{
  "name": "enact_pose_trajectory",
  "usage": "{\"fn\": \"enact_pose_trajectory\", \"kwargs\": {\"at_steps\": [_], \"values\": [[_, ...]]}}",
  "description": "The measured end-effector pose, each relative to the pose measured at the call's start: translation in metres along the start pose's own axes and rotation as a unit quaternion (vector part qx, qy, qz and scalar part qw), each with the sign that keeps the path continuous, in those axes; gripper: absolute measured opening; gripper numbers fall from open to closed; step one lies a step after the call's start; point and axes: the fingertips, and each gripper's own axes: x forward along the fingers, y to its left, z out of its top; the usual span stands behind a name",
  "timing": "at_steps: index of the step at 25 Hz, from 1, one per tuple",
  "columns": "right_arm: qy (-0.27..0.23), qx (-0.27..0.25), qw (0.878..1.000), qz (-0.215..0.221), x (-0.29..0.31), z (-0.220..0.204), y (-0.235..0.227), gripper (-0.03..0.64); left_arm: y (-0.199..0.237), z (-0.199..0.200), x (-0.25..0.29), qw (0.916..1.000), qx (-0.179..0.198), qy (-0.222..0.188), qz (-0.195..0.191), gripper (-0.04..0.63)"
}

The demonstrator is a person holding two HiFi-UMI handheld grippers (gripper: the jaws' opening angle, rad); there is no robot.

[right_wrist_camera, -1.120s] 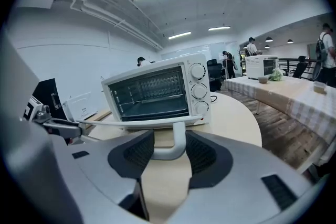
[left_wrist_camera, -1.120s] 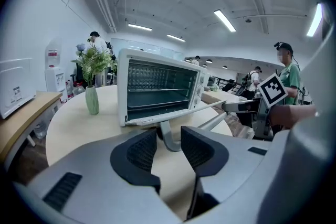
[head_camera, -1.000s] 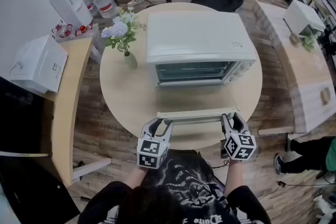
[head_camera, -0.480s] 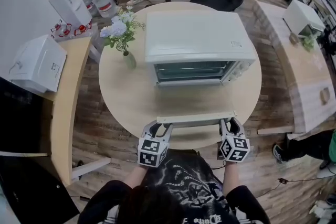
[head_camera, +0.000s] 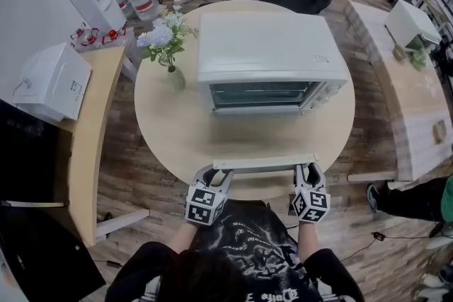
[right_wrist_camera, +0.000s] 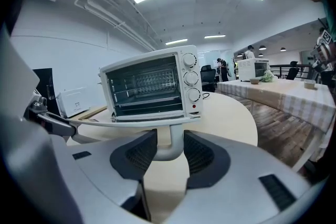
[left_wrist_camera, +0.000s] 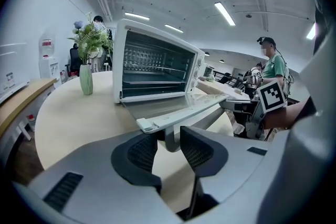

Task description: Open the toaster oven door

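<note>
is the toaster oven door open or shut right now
Open: the door is swung down nearly level, and racks show inside the oven.

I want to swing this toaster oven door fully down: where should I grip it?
Take the handle, the bar under the door's front edge, at an end post, coming from the front: it stands off the nearly level door, leaving room for a claw.

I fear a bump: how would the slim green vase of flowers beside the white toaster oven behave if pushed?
The slim green vase looks tall and narrow-based, with flowers spreading above, so it would probably tip rather than slide. It looks glass or ceramic, so possibly breakable.
</note>
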Motion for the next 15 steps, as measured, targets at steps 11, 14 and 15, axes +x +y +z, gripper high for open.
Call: {"fn": "enact_pose_trajectory", "kwargs": {"at_steps": [11,14,15], "values": [[-0.003,0.001,1.000,-0.013,0.005,-0.022,-0.005,0.166,0.001,-0.023,0.009,0.9998,0.005,0.020,-0.001,0.153],[0.007,-0.002,1.000,-0.020,0.007,-0.030,-0.005,0.166,0.002,-0.031,0.011,0.9994,0.008,0.034,-0.001,0.153],[0.010,-0.002,1.000,-0.022,0.008,-0.032,-0.005,0.166,0.003,-0.033,0.012,0.9992,0.010,0.038,-0.002,0.153]]}}
